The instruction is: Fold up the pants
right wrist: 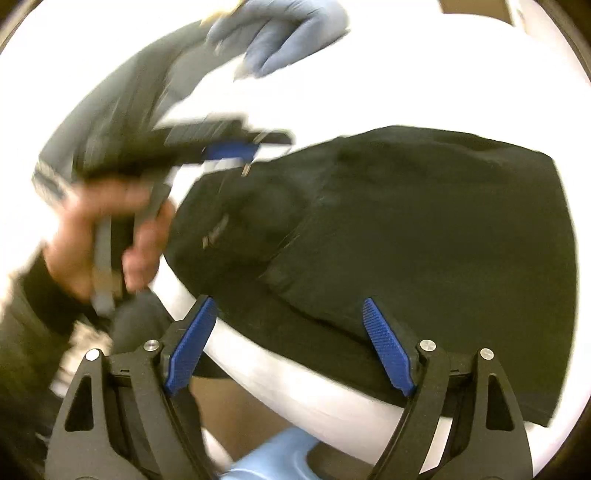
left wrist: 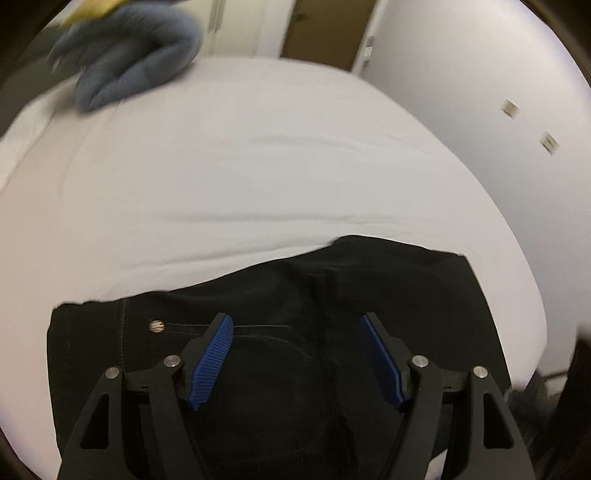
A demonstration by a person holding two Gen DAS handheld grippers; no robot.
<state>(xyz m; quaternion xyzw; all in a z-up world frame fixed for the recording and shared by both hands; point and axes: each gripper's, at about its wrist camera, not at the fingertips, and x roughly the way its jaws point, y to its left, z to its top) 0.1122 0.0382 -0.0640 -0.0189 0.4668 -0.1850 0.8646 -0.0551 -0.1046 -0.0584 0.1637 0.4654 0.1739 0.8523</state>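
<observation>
Black pants [left wrist: 280, 332] lie flat on a white bed [left wrist: 258, 166], waistband toward the far side, a rivet and pocket seam showing. My left gripper [left wrist: 297, 321] is open above the pants, holding nothing. In the right wrist view the pants [right wrist: 424, 240] look folded into a compact dark shape near the bed edge. My right gripper [right wrist: 288, 306] is open over the near edge of the pants, holding nothing. The left gripper [right wrist: 229, 151] shows blurred at upper left, held by a bare hand [right wrist: 107, 236].
A grey-blue garment [left wrist: 133, 59] lies bunched at the far left of the bed, also seen in the right wrist view [right wrist: 280, 33]. A white wall [left wrist: 480, 74] and a brown door stand beyond. Something light blue [right wrist: 273, 458] lies below the bed edge.
</observation>
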